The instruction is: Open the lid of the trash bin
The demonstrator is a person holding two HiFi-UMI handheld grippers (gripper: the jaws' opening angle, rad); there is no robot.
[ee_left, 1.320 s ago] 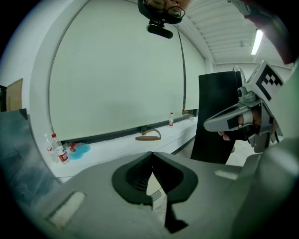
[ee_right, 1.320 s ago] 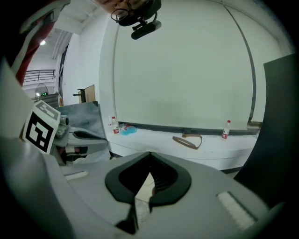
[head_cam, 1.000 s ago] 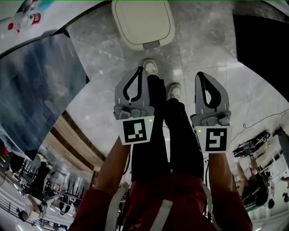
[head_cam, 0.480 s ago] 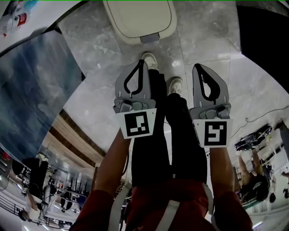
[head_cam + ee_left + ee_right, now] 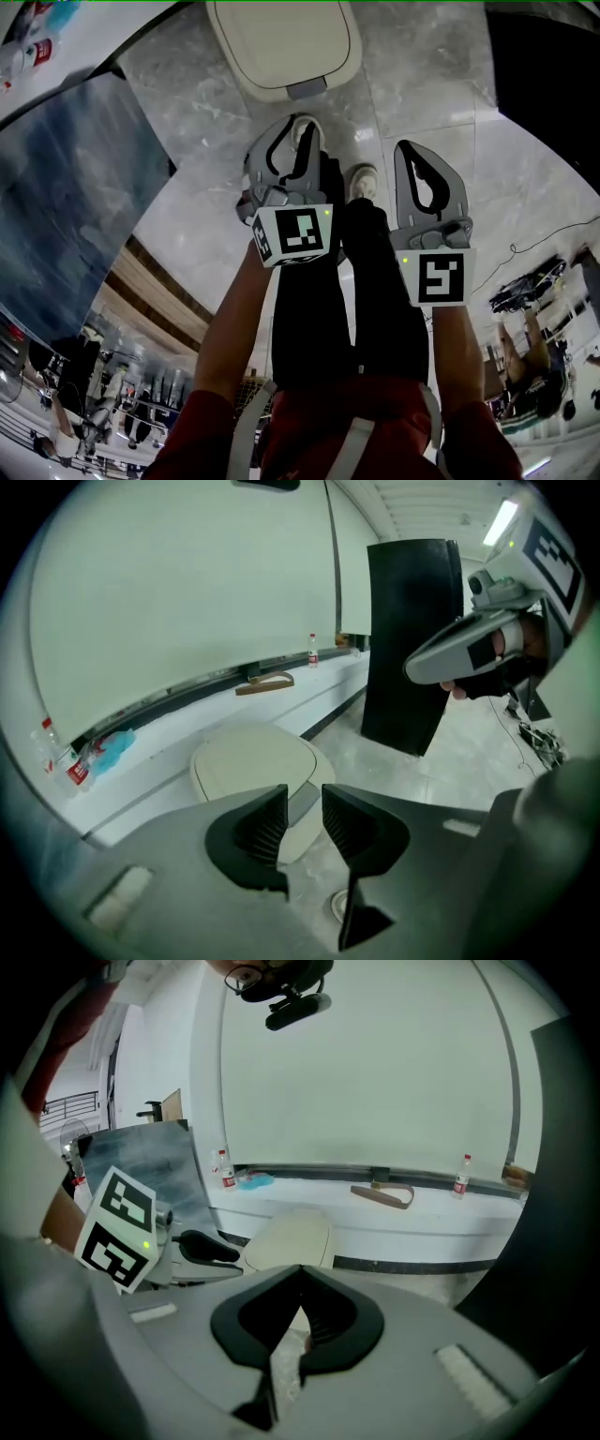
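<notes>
The trash bin [image 5: 281, 42] stands on the marble floor ahead, its cream lid down and a grey tab [image 5: 307, 89] at its near edge. My left gripper [image 5: 292, 129] hangs just short of that tab, rolled slightly. Its jaws have just been opening and stand apart with nothing between them. In the left gripper view the left gripper [image 5: 304, 794] frames the bin's lid [image 5: 253, 757] and tab beyond the gap. My right gripper [image 5: 406, 148] is further right and back, shut and empty; in its own view the right gripper [image 5: 300, 1271] looks towards the bin [image 5: 289, 1237].
A black panel [image 5: 544, 84] stands right of the bin, and a blue-grey board [image 5: 75, 178] leans at the left. A white ledge [image 5: 281, 700] with bottles runs behind the bin. The person's shoes [image 5: 361, 178] are below the grippers. Cables [image 5: 525, 295] lie at the right.
The left gripper has gone forward and down towards the bin's near edge, rolled a little, and its jaws have parted. The right gripper has sunk slightly and stays shut.
</notes>
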